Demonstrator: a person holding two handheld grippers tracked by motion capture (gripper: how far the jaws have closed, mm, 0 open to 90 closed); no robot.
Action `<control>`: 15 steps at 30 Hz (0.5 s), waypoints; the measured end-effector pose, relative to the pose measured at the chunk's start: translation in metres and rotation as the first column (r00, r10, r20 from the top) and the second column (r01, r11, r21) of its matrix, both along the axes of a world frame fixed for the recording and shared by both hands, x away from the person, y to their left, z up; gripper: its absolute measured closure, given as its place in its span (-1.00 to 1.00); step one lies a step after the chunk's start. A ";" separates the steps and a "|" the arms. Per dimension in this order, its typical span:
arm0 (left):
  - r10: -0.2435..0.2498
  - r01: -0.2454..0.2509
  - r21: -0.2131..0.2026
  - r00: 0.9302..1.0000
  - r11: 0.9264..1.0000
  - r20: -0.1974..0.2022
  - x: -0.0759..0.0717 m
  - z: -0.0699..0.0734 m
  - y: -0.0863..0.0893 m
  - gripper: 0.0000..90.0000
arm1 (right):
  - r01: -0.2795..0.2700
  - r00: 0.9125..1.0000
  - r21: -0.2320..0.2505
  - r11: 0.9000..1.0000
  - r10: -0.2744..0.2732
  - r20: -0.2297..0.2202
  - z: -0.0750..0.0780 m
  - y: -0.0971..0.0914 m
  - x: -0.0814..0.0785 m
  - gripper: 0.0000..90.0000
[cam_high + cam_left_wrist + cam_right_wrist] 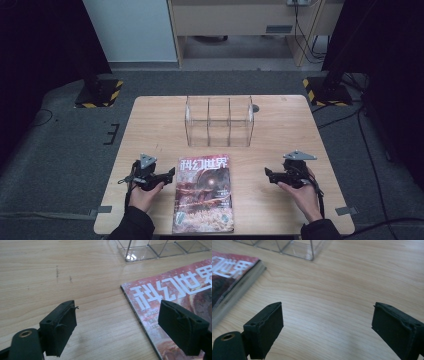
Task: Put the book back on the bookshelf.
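A magazine (204,192) with a red cover and white title characters lies flat at the table's near middle. My left gripper (172,173) hovers just left of the magazine's top left corner and points toward it. In the left gripper view that gripper (118,307) is open: one jaw is over bare wood, the other over the magazine (175,287), with nothing gripped. My right gripper (267,173) sits right of the magazine with a gap of bare table between them. It (327,307) is open and empty over the wood, with the magazine (232,270) off to its left.
A clear plastic organizer (220,121) with three compartments stands at the back middle of the wooden table (150,125), and its base shows in the gripper views (155,248) (287,246). Dark stands with striped feet (97,92) flank the table's far corners.
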State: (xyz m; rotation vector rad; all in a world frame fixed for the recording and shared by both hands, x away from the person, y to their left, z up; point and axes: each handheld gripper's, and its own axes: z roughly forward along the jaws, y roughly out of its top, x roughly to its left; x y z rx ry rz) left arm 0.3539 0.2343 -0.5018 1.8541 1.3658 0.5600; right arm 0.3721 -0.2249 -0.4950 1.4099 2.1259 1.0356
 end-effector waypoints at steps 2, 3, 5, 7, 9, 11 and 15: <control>-0.006 0.006 0.000 1.000 1.000 0.000 0.000 0.000 -0.001 -0.68 | -0.009 1.000 0.017 1.000 0.009 0.009 0.003 0.006 -0.001 -0.77; -0.018 0.018 -0.002 1.000 1.000 -0.005 -0.001 0.000 -0.005 -0.68 | -0.020 1.000 0.029 0.999 0.020 0.008 0.003 0.010 -0.001 -0.77; -0.021 0.021 -0.005 1.000 1.000 0.001 -0.002 0.000 -0.008 -0.68 | -0.033 0.999 0.035 0.999 0.033 0.006 0.004 0.015 -0.002 -0.77; -0.031 0.031 0.000 0.999 1.000 0.007 -0.002 0.001 -0.010 -0.68 | -0.044 0.999 0.033 0.998 0.044 0.006 0.004 0.020 -0.002 -0.77; -0.035 0.035 -0.006 0.999 0.999 0.007 -0.002 0.001 -0.012 -0.68 | -0.052 0.999 0.044 0.998 0.051 0.012 0.006 0.025 -0.003 -0.77; -0.040 0.040 -0.003 0.999 0.999 0.010 -0.002 0.000 -0.014 -0.67 | -0.064 0.998 0.057 0.996 0.063 0.017 0.009 0.030 -0.004 -0.77; -0.049 0.049 -0.001 0.999 0.999 0.009 -0.003 -0.001 -0.017 -0.67 | -0.083 0.996 0.083 0.993 0.081 0.021 0.012 0.040 -0.005 -0.77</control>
